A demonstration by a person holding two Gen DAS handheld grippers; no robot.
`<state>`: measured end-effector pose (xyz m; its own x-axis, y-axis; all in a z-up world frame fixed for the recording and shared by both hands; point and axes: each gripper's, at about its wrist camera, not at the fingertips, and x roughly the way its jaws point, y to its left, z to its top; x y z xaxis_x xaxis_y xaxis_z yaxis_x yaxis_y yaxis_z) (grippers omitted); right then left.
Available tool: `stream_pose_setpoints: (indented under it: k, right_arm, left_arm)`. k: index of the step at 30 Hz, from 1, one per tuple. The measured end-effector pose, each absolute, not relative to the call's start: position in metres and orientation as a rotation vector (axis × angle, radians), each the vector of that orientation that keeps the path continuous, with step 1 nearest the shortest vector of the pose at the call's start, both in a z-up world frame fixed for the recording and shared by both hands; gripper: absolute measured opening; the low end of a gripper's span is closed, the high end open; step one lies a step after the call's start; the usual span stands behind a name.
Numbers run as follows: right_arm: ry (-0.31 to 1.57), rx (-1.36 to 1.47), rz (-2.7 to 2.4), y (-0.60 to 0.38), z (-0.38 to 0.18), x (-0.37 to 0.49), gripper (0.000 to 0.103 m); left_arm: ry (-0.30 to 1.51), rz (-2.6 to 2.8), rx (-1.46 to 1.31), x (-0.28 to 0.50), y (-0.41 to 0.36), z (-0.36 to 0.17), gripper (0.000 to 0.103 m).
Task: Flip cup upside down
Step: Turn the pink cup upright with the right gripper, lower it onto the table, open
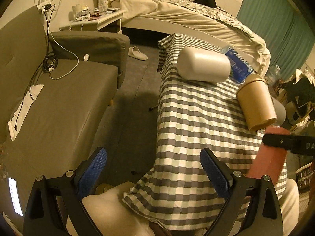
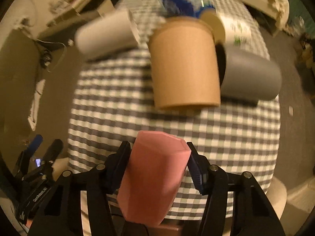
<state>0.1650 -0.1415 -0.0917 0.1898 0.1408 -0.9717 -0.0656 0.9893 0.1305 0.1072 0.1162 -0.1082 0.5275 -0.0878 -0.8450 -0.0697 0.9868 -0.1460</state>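
My right gripper (image 2: 157, 164) is shut on a pink faceted cup (image 2: 153, 179) and holds it above the near end of the checkered table (image 2: 226, 137); the cup also shows in the left wrist view (image 1: 269, 155), tilted. My left gripper (image 1: 153, 173) is open and empty, low at the table's near left corner. A tan cup (image 2: 185, 66) lies on its side mid-table, also in the left wrist view (image 1: 256, 102). A white cup (image 1: 202, 64) lies on its side further back. A grey cup (image 2: 252, 72) lies beside the tan one.
A blue-labelled water bottle (image 1: 238, 64) lies behind the cups. A grey sofa (image 1: 59, 98) with cables stands left of the table, a bed (image 1: 187, 17) behind it. A lit phone (image 1: 14, 196) lies at the lower left. The right wrist view is motion-blurred.
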Motion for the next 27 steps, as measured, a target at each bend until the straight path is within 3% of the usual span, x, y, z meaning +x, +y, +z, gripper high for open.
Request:
stream_pose_setpoints:
  k: [6,17,20,27]
  right_arm:
    - [1.142,-0.087,0.186,-0.145,-0.056,0.132,0.055]
    - [1.028,-0.067,0.242,-0.146,-0.075,0.109,0.056]
    - [1.009,-0.036,0.237,-0.146,-0.082,0.108,0.064]
    - [0.996,-0.004,0.263,-0.148,-0.095,0.106,0.059]
  left_arm:
    - [0.992,-0.011,-0.174,0.092,0.109,-0.094,0.098]
    - [1.004,-0.005,-0.139,0.075,0.086,-0.091,0.098]
    - [1.005,-0.004,-0.113,0.075,0.080,-0.090,0.098]
    - [1.013,0.000,-0.088,0.079,0.071,-0.091,0.098]
